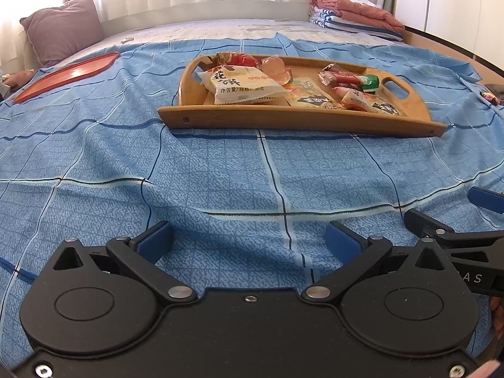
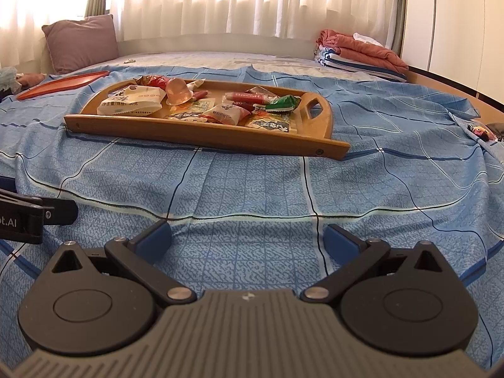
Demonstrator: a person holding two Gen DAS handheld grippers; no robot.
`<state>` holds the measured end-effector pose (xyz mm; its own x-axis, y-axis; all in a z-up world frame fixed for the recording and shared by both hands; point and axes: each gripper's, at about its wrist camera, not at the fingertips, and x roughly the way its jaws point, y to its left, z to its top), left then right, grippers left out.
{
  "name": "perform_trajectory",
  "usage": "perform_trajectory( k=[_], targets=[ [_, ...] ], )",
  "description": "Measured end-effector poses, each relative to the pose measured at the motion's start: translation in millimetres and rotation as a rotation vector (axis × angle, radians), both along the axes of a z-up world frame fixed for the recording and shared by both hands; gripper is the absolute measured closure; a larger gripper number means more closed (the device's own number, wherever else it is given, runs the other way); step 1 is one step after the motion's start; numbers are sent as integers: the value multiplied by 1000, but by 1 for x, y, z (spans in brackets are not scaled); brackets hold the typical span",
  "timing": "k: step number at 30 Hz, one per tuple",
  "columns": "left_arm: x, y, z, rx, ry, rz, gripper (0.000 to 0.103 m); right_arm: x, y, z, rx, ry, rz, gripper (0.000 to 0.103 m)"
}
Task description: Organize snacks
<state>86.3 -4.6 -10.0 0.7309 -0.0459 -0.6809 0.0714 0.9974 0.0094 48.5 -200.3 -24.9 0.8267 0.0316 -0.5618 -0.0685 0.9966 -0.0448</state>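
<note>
A wooden tray (image 1: 283,119) (image 2: 201,134) with cut-out handles lies on the blue checked bedsheet, well ahead of both grippers. Several wrapped snacks fill it: a large white cake packet (image 1: 241,86) (image 2: 132,100), a pink jelly cup (image 1: 277,69) (image 2: 178,92), a red biscuit bar (image 1: 341,77) (image 2: 249,97) and a green packet (image 1: 370,82) (image 2: 282,103). My left gripper (image 1: 249,242) is open above the sheet with nothing between its blue pads. My right gripper (image 2: 247,241) is open too, and empty. Each shows at the other view's edge.
A flat red tray (image 1: 67,74) (image 2: 63,82) lies on the bed at the far left. A mauve pillow (image 1: 63,30) (image 2: 82,42) leans at the headboard side. Folded blankets (image 1: 356,12) (image 2: 362,53) are stacked at the far right. A small dark object (image 2: 480,132) sits at the right bed edge.
</note>
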Motion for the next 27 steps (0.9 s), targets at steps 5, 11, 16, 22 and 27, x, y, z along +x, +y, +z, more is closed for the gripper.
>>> perform_trajectory(
  k=[5, 11, 16, 22, 27],
  targets=[
    [0, 0, 0, 0, -1, -6, 0, 0, 0, 0, 0, 1, 0, 0],
    [0, 1, -1, 1, -2, -7, 0, 0, 0, 0, -1, 0, 0, 0],
    [0, 1, -1, -5, -2, -9, 0, 0, 1, 0, 0, 1, 0, 0],
    [0, 1, -1, -3, -3, -13, 0, 0, 1, 0, 0, 0, 0, 0],
    [0, 2, -1, -4, -3, -13, 0, 0, 1, 0, 0, 0, 0, 0]
  ],
)
